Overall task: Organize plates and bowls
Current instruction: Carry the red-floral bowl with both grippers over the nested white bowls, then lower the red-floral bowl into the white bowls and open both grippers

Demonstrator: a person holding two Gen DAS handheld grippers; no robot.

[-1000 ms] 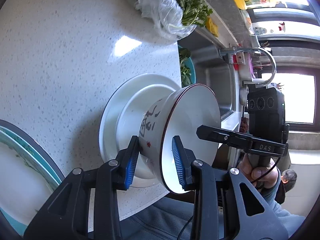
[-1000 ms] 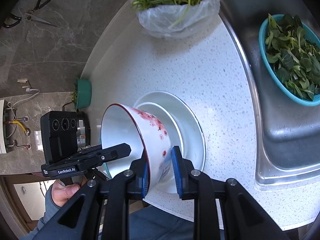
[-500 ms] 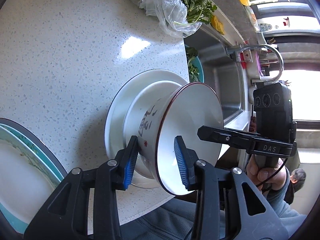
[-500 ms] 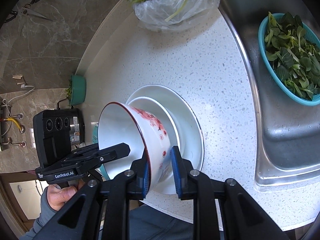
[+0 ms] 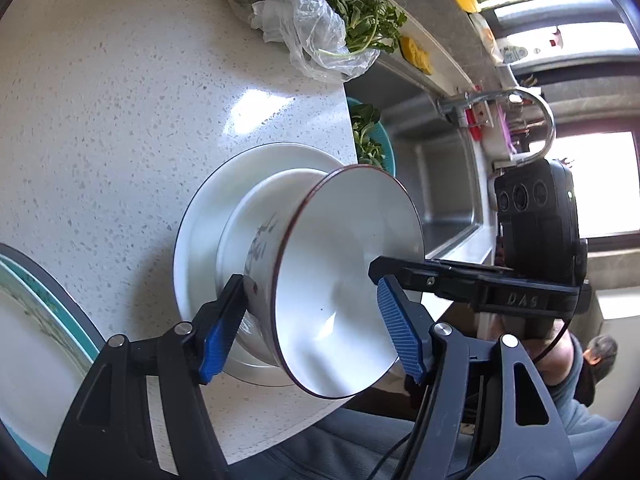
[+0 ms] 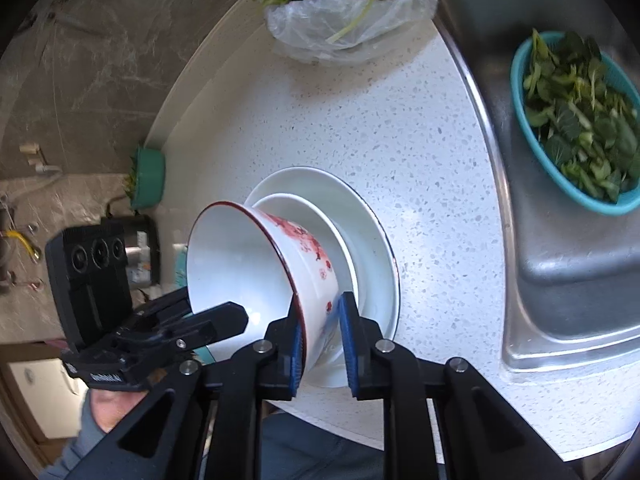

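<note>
A white bowl with a red rim and red flowers point(image 5: 344, 280) point(image 6: 240, 264) rests in a smaller white dish point(image 6: 320, 220) on a white plate point(image 5: 204, 216) point(image 6: 372, 232) near the counter's front edge. My left gripper point(image 5: 308, 332) is open, its blue pads on either side of the bowl's rim and apart from it. My right gripper point(image 6: 320, 334) is shut on the bowl's wall at its near rim. Each gripper shows in the other's view.
A bag of greens point(image 5: 320, 20) point(image 6: 344, 4) lies at the back of the speckled white counter point(image 5: 100, 100). A teal basket of leaves point(image 6: 576, 120) sits in the steel sink point(image 6: 560, 280). A teal-rimmed plate point(image 5: 28, 340) lies at the left. A faucet point(image 5: 520, 104) stands by the sink.
My left gripper's jaws have opened wide off the bowl's rim. The bowl has settled lower into the stacked dish. My right gripper stays shut on it.
</note>
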